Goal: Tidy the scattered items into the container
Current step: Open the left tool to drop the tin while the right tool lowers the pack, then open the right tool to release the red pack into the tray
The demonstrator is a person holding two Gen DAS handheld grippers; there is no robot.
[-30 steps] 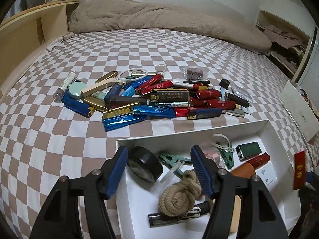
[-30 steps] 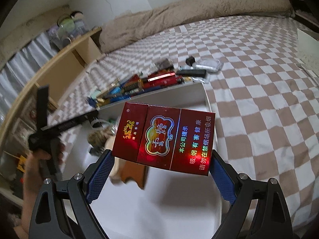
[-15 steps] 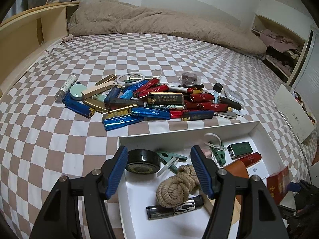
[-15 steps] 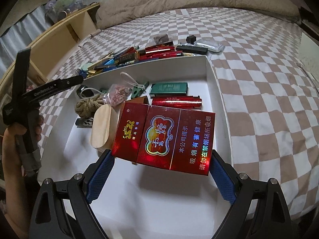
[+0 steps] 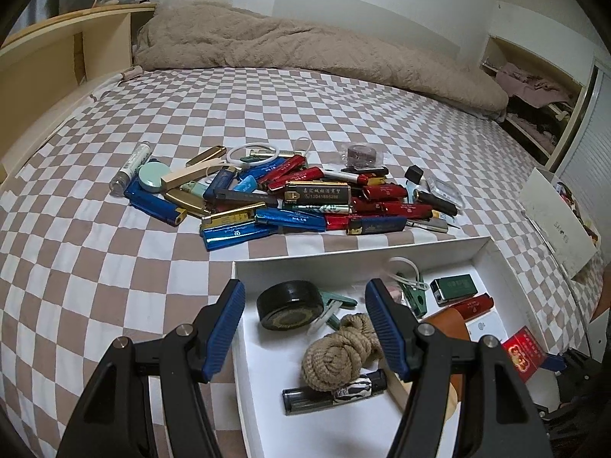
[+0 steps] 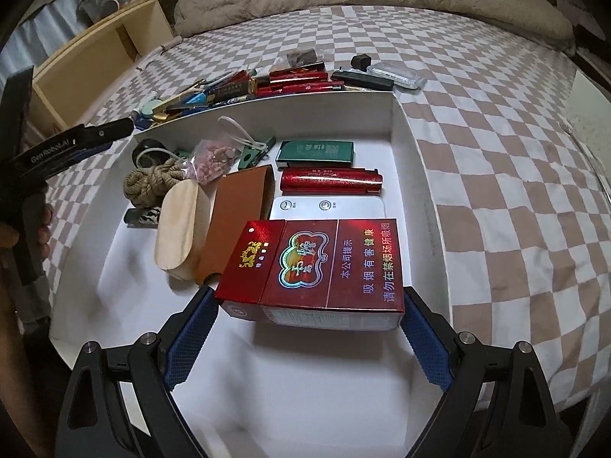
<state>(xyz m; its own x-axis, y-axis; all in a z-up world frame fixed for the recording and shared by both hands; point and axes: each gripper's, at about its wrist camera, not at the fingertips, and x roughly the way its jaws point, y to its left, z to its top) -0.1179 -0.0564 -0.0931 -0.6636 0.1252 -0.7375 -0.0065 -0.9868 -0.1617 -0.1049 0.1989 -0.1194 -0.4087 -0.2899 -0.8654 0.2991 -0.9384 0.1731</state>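
- Bed sheet (image 5: 160, 87), brown-and-white checked, covering the whole mattress.
- Blanket (image 5: 305, 57), beige and fluffy, bunched along the far edge of the bed.
- Wooden shelf unit (image 5: 57, 57), light-coloured, beside the bed.
- Open shelf (image 5: 534, 80) holding heaped clothes, opposite side.

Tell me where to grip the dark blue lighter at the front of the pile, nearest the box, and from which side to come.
Grip the dark blue lighter across its narrow width, mid-body, coming from above with the empty left gripper. It lies flat, long axis running left-right, with its near long edge open toward the white box; red lighters crowd the far edge, so slip one finger in carefully.
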